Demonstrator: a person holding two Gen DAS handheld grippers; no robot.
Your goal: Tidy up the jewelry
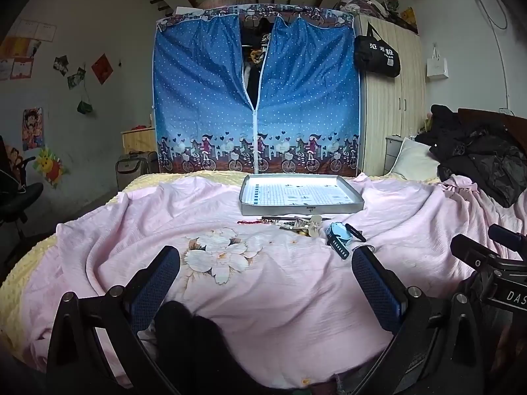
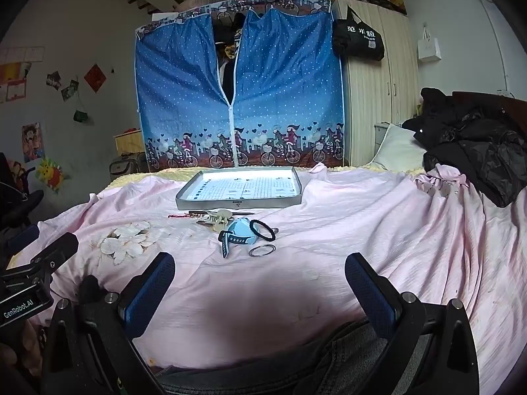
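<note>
A shallow grey tray with a white grid lining lies on the pink bed cover. In front of it sits a small heap of jewelry: a light blue watch, a black hair tie, a silver bangle, a pale clip with keys and a red cord. My left gripper is open above the cover, short of the heap. My right gripper is open too, just short of the bangle. Both are empty.
The bed cover is pink with a flower print. Black clothes and a pillow lie at the right. A blue fabric wardrobe stands behind the bed. The other gripper shows at each view's edge.
</note>
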